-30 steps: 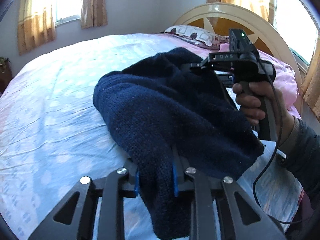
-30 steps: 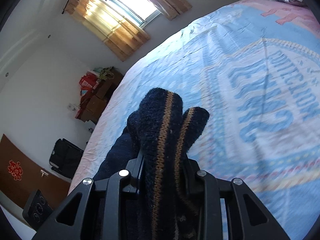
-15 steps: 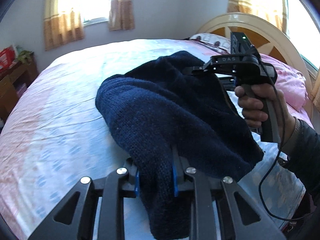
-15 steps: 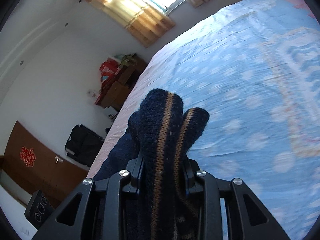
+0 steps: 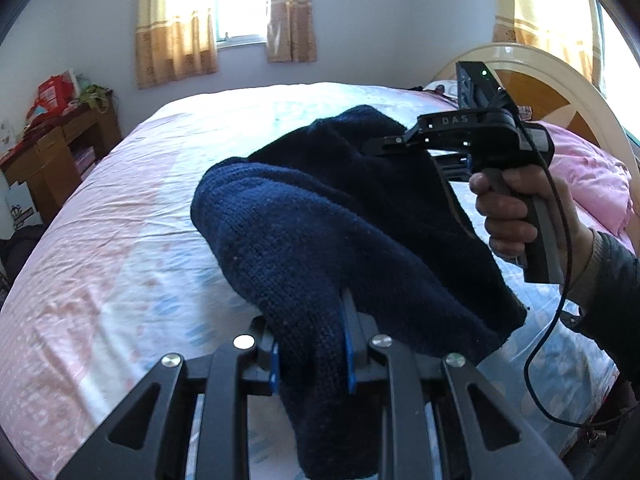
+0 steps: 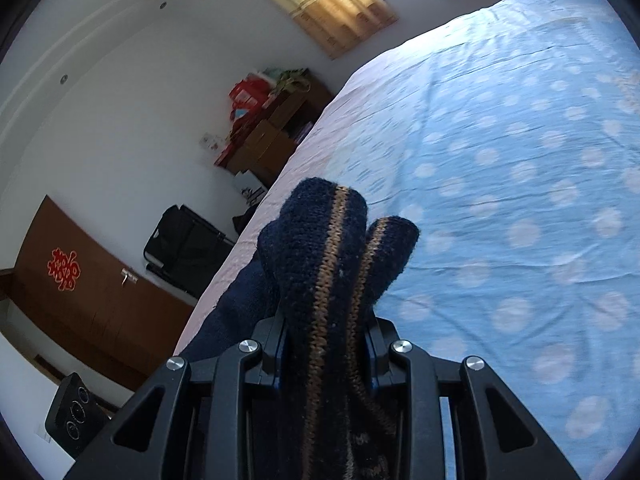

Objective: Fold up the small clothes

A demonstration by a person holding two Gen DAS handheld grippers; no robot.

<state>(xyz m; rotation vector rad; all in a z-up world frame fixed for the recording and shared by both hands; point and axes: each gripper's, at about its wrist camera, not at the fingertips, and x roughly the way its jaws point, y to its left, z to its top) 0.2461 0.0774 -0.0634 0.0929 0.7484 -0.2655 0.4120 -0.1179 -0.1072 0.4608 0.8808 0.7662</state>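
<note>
Two grippers share one dark blue knitted garment (image 5: pixel 320 232), which hangs lifted above the bed (image 5: pixel 132 248) between them. The left gripper (image 5: pixel 310 356) is clenched on a thick fold of the knit at the near edge of its view; the fabric bulges up over its blue-lined fingers (image 5: pixel 274 368) and also droops below them. The right gripper (image 5: pixel 370 148), seen from the left wrist camera at the far right of the garment, is carried by the person's right hand (image 5: pixel 516 216), which wraps its handle, with a dark sleeve (image 5: pixel 616 280) behind and a cable (image 5: pixel 548 320) looping down from it. In its own view the right gripper (image 6: pixel 326 344) grasps a bunched edge of the same garment (image 6: pixel 320 248), where two tan stripes run through the dark knit and two rounded folds stick up past the fingertips. The bed wears a light blue and pink patterned sheet. A rounded headboard (image 5: pixel 552 80) and a pink quilt (image 5: pixel 592 184) lie to the far right, a wooden desk (image 5: pixel 52 152) stands to the far left, and curtained windows (image 5: pixel 240 0) are beyond.
</note>
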